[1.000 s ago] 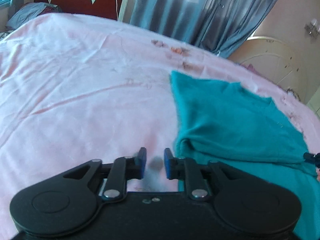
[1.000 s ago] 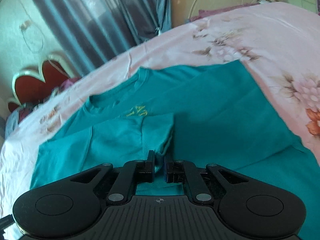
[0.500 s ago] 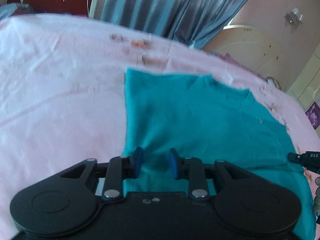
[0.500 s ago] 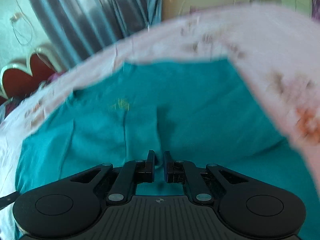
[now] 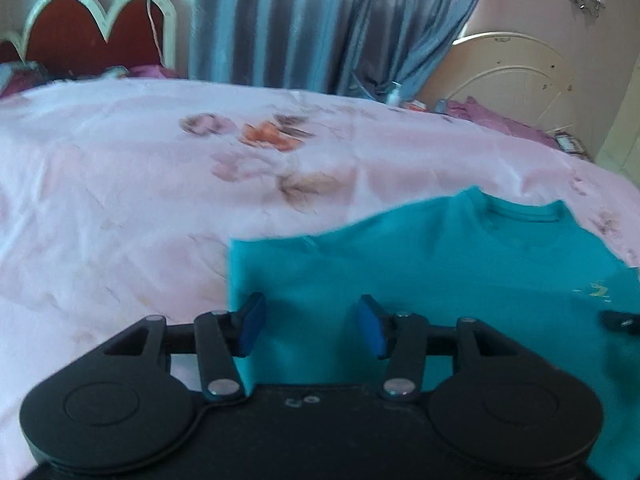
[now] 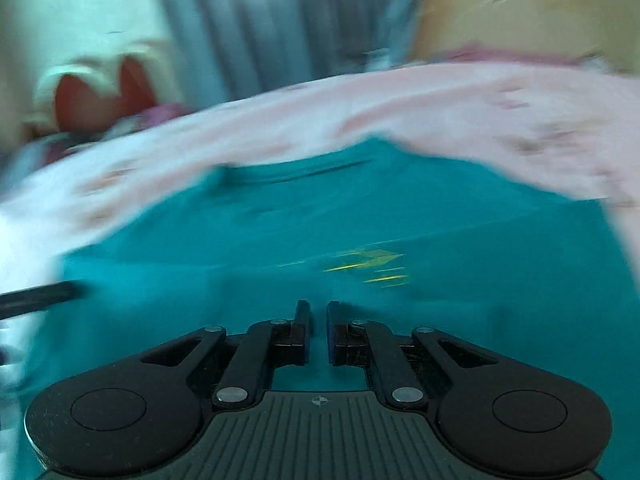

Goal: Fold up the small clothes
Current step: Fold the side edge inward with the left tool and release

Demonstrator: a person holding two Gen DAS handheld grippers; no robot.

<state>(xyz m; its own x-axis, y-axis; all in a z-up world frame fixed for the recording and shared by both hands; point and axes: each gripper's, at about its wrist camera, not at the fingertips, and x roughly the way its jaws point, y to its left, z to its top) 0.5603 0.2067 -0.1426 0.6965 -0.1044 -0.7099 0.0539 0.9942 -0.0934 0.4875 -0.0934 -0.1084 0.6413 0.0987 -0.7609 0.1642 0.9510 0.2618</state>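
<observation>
Across the pink floral bedsheet (image 5: 160, 184) a teal T-shirt (image 5: 460, 264) lies flat, filling the 3 to 5 o'clock part of the left wrist view, with its neckband (image 5: 524, 216) near 2 o'clock and a small yellow print (image 5: 598, 290) at 3 o'clock. The left tool (image 5: 312, 326) now hangs over the shirt's left edge with its blue pads (image 5: 252, 324) spread wide and nothing between them; half a second ago those pads were closer together over the cloth, and a second ago the tool sat over bare sheet beside a raised fold of the shirt. That fold is no longer visible: the edge reads as a straight, flat line, which suggests the side fold has been laid down and let go. The right tool (image 6: 318, 330) is over the middle of the shirt, its fingers nearly pressed together with a thin gap; the right wrist view is smeared by motion, so whether any cloth is pinched there cannot be told. Compared with a second ago, the folded sleeve panel that lay in front of it is no longer distinct, and the yellow print (image 6: 372, 266) sits nearer, at 1 o'clock. A headboard (image 5: 96, 28) and grey curtains (image 5: 320, 24) stand at 12 o'clock behind the bed.
</observation>
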